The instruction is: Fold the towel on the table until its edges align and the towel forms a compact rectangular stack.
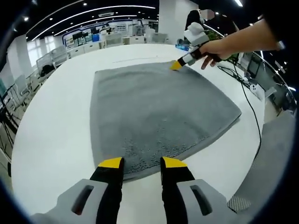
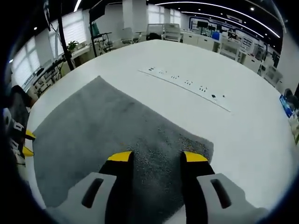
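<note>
Hovering over the gray towel [image 1: 154, 116], which lies spread flat and unfolded on the white surface [image 1: 51, 140], I have my left tongs [image 1: 142, 162] open at one corner of it. My right tongs [image 2: 157, 157] are open too, poised over another corner. That cloth looks soft, limp and light, with a nubby pile that should grip well. I judge the corners are the places to pinch, since anything mid-edge would sag and skew the fold.
</note>
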`<action>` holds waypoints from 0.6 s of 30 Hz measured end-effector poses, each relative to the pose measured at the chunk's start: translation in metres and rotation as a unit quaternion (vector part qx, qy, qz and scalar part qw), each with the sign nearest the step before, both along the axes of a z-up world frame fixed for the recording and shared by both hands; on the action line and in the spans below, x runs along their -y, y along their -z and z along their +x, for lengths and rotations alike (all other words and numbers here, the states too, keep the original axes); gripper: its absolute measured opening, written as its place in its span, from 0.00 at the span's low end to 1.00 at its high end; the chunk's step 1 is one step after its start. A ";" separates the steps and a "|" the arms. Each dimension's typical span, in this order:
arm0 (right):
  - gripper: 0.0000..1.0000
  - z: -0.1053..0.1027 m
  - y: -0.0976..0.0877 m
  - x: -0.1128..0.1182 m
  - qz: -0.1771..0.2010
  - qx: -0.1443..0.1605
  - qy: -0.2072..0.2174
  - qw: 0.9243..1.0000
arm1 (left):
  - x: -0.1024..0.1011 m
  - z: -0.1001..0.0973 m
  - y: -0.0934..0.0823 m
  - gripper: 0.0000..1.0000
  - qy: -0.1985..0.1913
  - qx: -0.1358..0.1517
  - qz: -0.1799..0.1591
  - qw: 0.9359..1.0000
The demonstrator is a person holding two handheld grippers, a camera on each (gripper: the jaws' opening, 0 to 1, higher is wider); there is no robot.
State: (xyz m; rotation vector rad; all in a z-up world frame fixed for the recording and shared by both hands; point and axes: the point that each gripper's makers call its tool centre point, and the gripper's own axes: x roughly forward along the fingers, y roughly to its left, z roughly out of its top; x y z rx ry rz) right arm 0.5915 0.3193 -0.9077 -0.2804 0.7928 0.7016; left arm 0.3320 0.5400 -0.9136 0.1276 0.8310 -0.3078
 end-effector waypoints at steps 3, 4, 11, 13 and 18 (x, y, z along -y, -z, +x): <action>0.40 -0.001 0.000 0.003 -0.004 0.002 -0.007 1.000 | 0.006 -0.005 -0.002 0.31 0.007 -0.005 0.003 1.000; 0.40 -0.001 0.000 0.006 -0.003 -0.001 -0.007 1.000 | 0.010 -0.009 -0.002 0.31 0.009 -0.005 0.001 1.000; 0.40 -0.011 0.000 0.030 -0.008 -0.005 -0.006 1.000 | 0.032 -0.016 -0.002 0.31 0.028 -0.005 -0.001 1.000; 0.40 -0.014 0.000 0.040 -0.011 -0.007 -0.002 1.000 | 0.039 -0.017 -0.001 0.31 0.034 -0.009 -0.001 0.999; 0.40 -0.020 0.000 0.058 -0.016 -0.011 0.008 1.000 | 0.057 -0.020 0.001 0.31 0.049 -0.016 -0.002 0.999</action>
